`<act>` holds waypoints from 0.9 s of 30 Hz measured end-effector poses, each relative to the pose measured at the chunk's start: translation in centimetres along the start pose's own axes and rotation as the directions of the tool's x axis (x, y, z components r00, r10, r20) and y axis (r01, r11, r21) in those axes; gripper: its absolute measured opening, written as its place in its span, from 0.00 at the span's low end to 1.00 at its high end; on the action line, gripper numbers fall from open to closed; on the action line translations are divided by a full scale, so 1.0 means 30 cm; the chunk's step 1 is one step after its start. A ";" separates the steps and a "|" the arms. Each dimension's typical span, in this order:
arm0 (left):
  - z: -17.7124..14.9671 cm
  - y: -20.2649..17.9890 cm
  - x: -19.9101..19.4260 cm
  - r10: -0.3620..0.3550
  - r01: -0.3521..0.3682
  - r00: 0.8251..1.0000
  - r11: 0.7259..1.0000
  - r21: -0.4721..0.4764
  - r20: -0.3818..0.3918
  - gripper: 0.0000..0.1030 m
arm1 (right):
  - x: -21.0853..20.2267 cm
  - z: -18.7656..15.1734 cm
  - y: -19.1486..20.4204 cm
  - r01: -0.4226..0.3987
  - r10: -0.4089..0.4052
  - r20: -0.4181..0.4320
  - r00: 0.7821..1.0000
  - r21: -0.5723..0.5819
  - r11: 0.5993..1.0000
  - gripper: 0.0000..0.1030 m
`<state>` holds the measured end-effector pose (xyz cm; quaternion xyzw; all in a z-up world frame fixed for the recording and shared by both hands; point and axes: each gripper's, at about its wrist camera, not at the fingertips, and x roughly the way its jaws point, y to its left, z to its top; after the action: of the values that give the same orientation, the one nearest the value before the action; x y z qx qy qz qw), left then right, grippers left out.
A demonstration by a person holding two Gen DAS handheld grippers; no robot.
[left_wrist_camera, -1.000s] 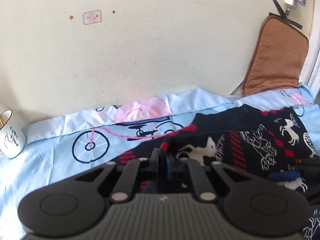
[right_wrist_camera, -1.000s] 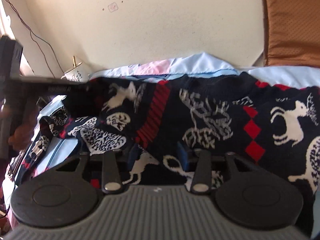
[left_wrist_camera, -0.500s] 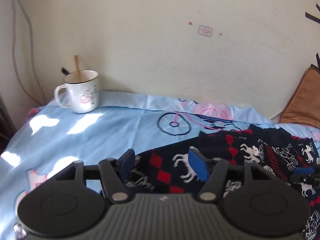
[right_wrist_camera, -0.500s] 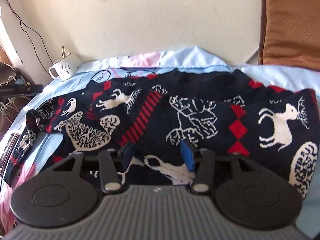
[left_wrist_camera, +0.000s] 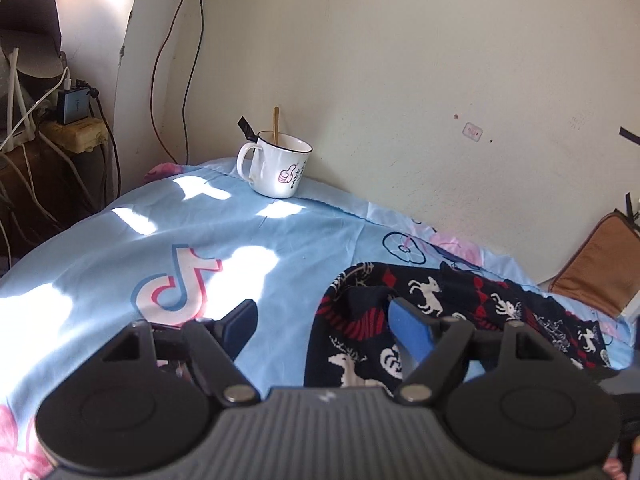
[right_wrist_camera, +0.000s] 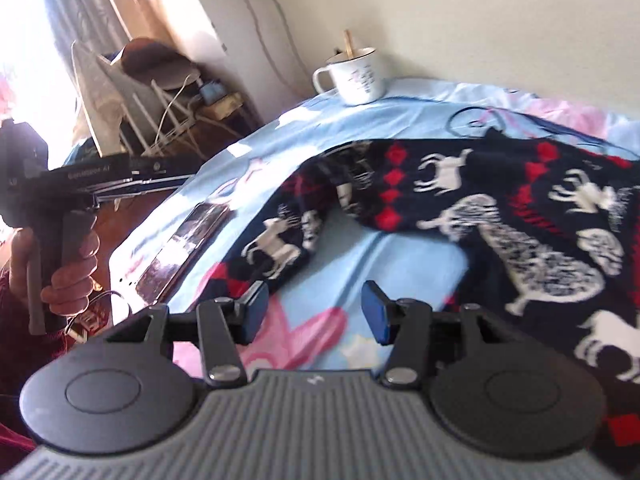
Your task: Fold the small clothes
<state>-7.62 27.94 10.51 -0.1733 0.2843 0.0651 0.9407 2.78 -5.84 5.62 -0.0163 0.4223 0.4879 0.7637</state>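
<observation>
The sweater, dark knit with white deer and red diamonds, lies rumpled on the blue sheet, its length running right toward the brown cushion. The left gripper has just been opening; its jaws stand wide with nothing pinched, the sleeve end just ahead and right of them. The right gripper is also open over bare sheet, the sleeve just beyond, so it looks nearer, though blur makes this uncertain. A mug near the wall holds a stick.
</observation>
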 end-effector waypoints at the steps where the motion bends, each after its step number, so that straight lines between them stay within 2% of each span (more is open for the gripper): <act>1: -0.009 0.008 -0.015 -0.008 0.009 1.000 1.000 -0.007 0.008 0.73 | 0.056 0.009 0.020 -0.021 0.022 -0.021 1.000 0.014 1.000 0.53; 3: -0.027 0.033 -0.046 -0.015 0.015 1.000 1.000 -0.021 0.020 0.73 | 0.140 0.014 0.058 -0.032 0.034 -0.057 0.998 0.036 0.999 0.53; 4: -0.036 0.048 -0.064 -0.017 0.018 1.000 0.999 -0.030 0.025 0.74 | 0.163 0.017 0.095 -0.021 0.021 -0.056 0.998 0.006 1.000 0.53; 6: -0.051 0.081 -0.098 -0.015 0.016 0.999 0.999 -0.045 0.035 0.74 | 0.174 0.015 0.190 0.008 -0.012 -0.025 1.000 -0.137 0.991 0.53; 10: -0.074 0.146 -0.145 -0.015 0.019 0.999 0.997 -0.079 0.049 0.74 | 0.189 -0.008 0.341 -0.021 -0.001 -0.055 0.999 -0.399 0.917 0.56; 12: -0.084 0.167 -0.155 -0.025 0.030 0.998 0.995 -0.092 0.055 0.74 | 0.237 -0.027 0.376 -0.001 -0.050 -0.096 0.994 -0.474 0.881 0.65; 13: -0.089 0.175 -0.159 -0.030 0.035 0.998 0.995 -0.098 0.057 0.74 | 0.283 -0.038 0.375 0.015 -0.094 -0.136 0.986 -0.492 0.871 0.65; 14: -0.093 0.182 -0.165 -0.033 0.039 0.998 0.994 -0.103 0.059 0.74 | 0.316 -0.040 0.364 0.014 -0.109 -0.166 0.980 -0.488 0.873 0.63; 16: -0.093 0.194 -0.180 -0.030 0.037 0.997 0.994 -0.105 0.068 0.74 | 0.314 -0.015 0.356 0.017 -0.105 -0.151 0.983 -0.489 0.872 0.28; 17: -0.090 0.200 -0.188 -0.022 0.030 0.997 0.994 -0.106 0.073 0.74 | 0.313 0.024 0.350 0.012 -0.097 -0.166 0.981 -0.454 0.891 0.16; 19: -0.073 0.217 -0.210 -0.002 0.013 0.996 0.993 -0.121 0.094 0.74 | 0.278 0.127 0.341 -0.008 -0.043 -0.134 0.990 -0.355 0.935 0.16; 22: -0.051 0.234 -0.235 0.010 0.009 0.992 0.989 -0.151 0.127 0.74 | 0.170 0.318 0.342 -0.055 0.052 -0.018 0.998 -0.245 0.968 0.16; 25: -0.038 0.217 -0.225 0.001 0.019 0.991 0.988 -0.155 0.130 0.74 | -0.012 0.490 0.297 -0.062 0.089 0.159 0.983 -0.167 0.984 0.16; 27: -0.030 0.187 -0.195 -0.017 0.034 0.993 0.989 -0.143 0.118 0.74 | -0.120 0.568 0.222 -0.016 0.045 0.252 0.967 -0.117 0.993 0.16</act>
<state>-14.19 32.69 11.46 -0.2406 0.2213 0.0835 0.9414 7.84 2.46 21.52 0.0094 0.2926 0.5209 0.8018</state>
